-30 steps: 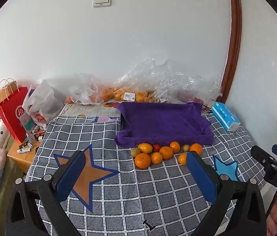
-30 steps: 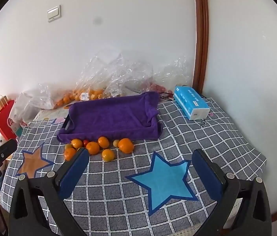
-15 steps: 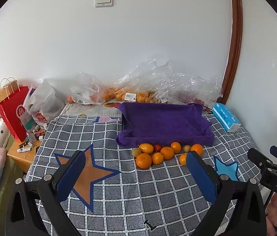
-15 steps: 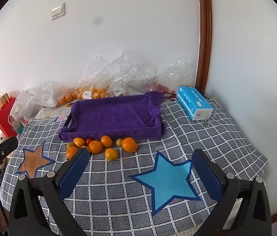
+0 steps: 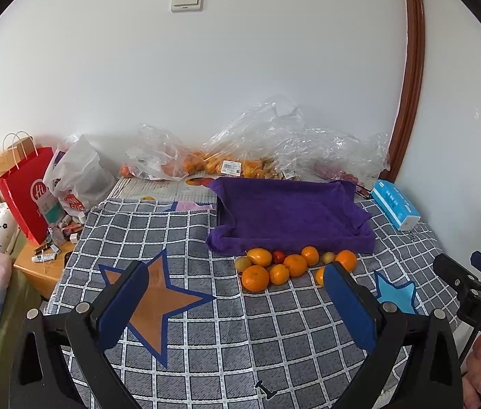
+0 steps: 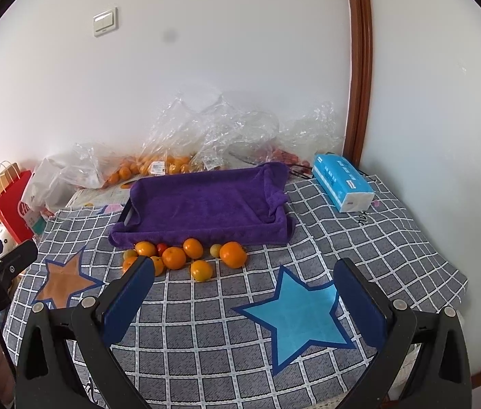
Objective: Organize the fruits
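Several loose fruits lie in a cluster [image 5: 288, 265] on the checked cloth just in front of a tray lined with a purple towel [image 5: 291, 214]: oranges, a small red fruit and small yellow-green ones. The cluster [image 6: 185, 258] and the tray [image 6: 206, 204] also show in the right wrist view. The tray holds no fruit. My left gripper [image 5: 237, 300] is open and empty, hovering short of the fruits. My right gripper [image 6: 243, 296] is open and empty, above the blue star, to the right of the fruits.
Clear plastic bags with more oranges [image 5: 226, 167] lie along the wall behind the tray. A blue tissue box [image 6: 342, 187] sits right of the tray. A red paper bag [image 5: 25, 191] and a white bag stand off the left edge. The right gripper's body [image 5: 472, 293] shows at right.
Both grippers have moved slightly forward toward the fruits and tray. Both stay open and empty. The fruits have not moved.
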Demonstrator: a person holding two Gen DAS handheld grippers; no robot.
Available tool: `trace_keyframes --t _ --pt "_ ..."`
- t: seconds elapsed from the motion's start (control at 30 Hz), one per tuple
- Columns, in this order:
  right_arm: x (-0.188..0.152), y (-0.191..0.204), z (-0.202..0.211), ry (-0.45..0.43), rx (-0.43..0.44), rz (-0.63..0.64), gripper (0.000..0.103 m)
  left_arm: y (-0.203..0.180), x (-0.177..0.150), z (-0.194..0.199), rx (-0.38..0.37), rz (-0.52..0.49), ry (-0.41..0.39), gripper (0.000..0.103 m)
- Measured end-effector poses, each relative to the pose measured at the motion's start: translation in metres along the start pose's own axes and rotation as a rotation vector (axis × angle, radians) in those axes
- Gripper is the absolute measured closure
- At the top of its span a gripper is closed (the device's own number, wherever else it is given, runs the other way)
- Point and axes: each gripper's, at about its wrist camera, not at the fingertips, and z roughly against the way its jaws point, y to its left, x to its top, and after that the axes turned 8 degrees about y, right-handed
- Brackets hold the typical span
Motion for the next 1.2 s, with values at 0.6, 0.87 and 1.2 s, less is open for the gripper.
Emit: trace_keyframes --t 0.6,0.87,1.2 --pt "0.0 0.005 -0.004 0.007 0.01 0.005 0.0 0.005 -0.003 0.001 0.011 0.002 -0.009 0.0" --pt "-0.001 0.009 -0.002 -0.001 0.01 0.009 0.0 0.005 -0.003 0.004 0.006 -0.001 -0.008 0.0" --pt "-0.001 0.011 -0.003 -0.003 0.012 0.02 0.0 0.005 -0.002 0.005 -0.008 0.001 -0.01 0.0"
